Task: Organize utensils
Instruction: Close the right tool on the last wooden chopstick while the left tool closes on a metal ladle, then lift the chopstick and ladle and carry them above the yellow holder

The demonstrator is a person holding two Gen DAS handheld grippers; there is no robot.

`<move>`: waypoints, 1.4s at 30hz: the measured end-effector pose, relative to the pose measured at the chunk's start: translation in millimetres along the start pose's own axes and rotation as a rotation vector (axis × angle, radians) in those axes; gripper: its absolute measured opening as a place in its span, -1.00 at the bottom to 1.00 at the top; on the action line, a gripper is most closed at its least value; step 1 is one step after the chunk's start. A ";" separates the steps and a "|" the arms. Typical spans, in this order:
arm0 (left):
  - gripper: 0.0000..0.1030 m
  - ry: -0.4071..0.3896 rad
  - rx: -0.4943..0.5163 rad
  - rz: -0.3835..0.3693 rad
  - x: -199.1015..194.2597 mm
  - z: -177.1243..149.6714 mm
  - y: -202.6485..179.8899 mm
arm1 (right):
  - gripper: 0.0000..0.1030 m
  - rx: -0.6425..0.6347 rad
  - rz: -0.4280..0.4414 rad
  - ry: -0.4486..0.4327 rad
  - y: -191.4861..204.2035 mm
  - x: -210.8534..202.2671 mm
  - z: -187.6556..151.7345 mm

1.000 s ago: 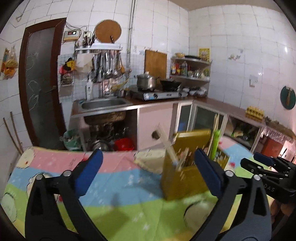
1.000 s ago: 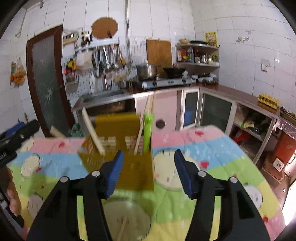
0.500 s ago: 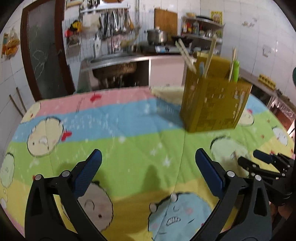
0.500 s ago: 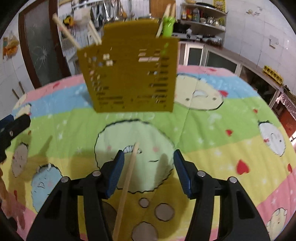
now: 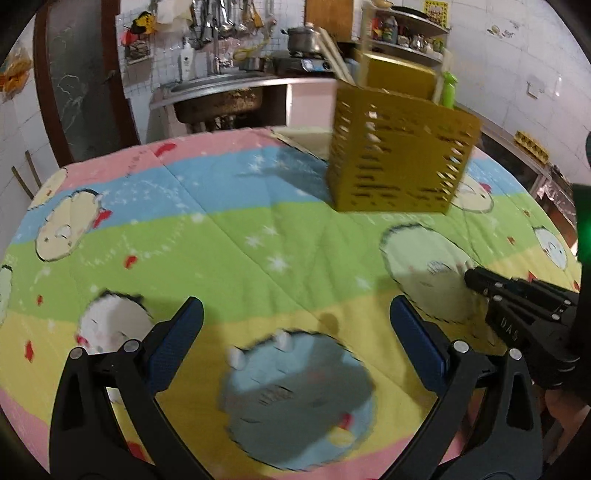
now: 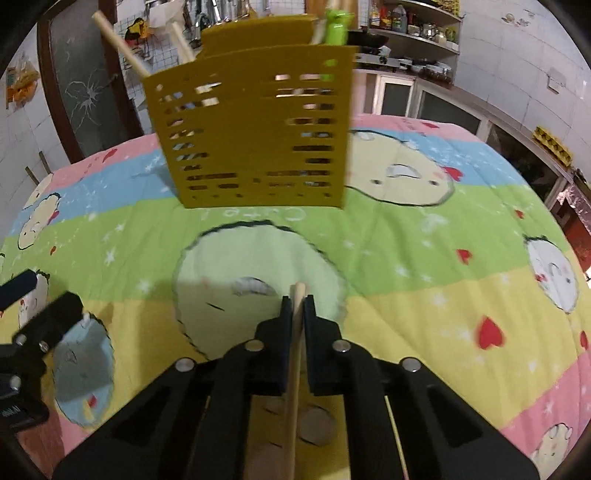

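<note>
A yellow slotted utensil holder (image 6: 255,129) stands on the cartoon tablecloth, with wooden sticks and a green utensil (image 6: 334,22) in it; it also shows in the left wrist view (image 5: 399,155). My right gripper (image 6: 297,301) is shut on a wooden chopstick (image 6: 293,387) lying low over the cloth, in front of the holder. My left gripper (image 5: 295,332) is open and empty above the cloth, left of the right gripper (image 5: 517,299).
The table is covered by a striped cartoon cloth (image 5: 221,229). Behind it are a sink counter (image 5: 221,85), a stove with pots, shelves and a dark door (image 5: 74,74). A thin second stick (image 6: 395,435) lies by the right gripper.
The right gripper dropped toward the cloth and shut on the chopstick. The left gripper lowered and tilted down toward the table, staying open.
</note>
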State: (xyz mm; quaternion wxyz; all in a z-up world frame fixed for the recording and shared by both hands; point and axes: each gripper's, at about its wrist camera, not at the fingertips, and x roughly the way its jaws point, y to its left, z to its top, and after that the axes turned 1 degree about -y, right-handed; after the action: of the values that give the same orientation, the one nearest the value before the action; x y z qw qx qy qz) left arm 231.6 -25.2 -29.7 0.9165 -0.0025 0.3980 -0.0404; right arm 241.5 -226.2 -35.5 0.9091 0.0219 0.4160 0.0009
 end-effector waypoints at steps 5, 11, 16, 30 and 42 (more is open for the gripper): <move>0.89 0.038 0.032 -0.030 -2.8 -13.7 -37.5 | -0.87 0.067 -0.033 0.010 -51.1 -13.2 -14.8; 0.79 0.082 0.052 -0.051 -5.1 -29.7 -77.3 | -0.86 0.122 -0.028 0.011 -89.8 -21.5 -30.7; 0.23 0.167 0.089 -0.075 4.4 -43.2 -103.8 | -0.86 0.129 -0.013 0.006 -95.8 -24.1 -34.8; -0.34 0.195 0.110 -0.077 16.6 -28.7 -105.6 | -0.86 0.118 -0.018 -0.006 -90.6 -26.0 -30.6; -0.34 0.061 0.158 -0.071 -5.6 1.0 -93.3 | -0.88 0.109 -0.011 -0.083 -77.2 -47.0 -11.1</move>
State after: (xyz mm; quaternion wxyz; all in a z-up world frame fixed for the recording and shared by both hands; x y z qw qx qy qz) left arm 221.8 -117.8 -21.5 0.8992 0.0570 0.4210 -0.1044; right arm 201.1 -303.8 -10.4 0.9231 0.0689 0.3774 -0.0276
